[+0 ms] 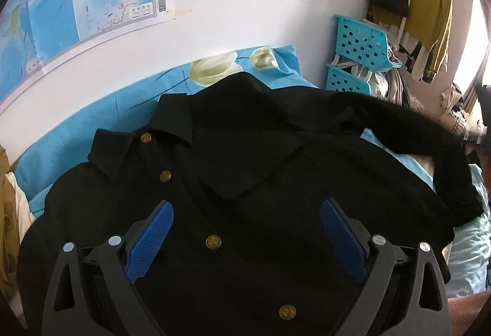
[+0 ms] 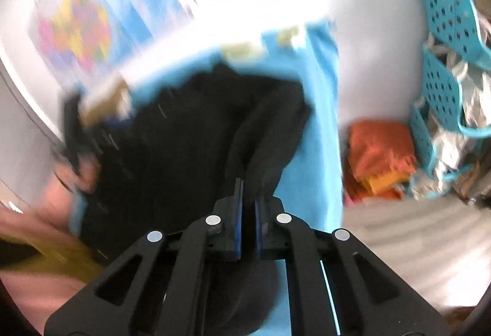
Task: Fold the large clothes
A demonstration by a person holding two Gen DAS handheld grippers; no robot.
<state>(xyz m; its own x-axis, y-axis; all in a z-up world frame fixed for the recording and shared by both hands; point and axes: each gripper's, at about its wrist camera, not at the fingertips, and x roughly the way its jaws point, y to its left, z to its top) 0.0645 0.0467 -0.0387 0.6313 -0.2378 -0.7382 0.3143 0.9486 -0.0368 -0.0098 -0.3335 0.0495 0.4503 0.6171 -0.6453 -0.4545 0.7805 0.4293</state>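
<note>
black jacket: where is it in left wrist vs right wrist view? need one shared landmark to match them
Left wrist: black jacket fills centre and bottom, spread buttons-up on the blue sheet.
Right wrist: blurred, centre-left, with a dark fold running down to the right gripper.
Shared landmark: turquoise perforated baskets, at the right in both.

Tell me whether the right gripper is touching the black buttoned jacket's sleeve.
Touching. In the right wrist view the right gripper has its blue-padded jaws closed on a fold of the black buttoned jacket's sleeve, which runs straight into them.
</note>
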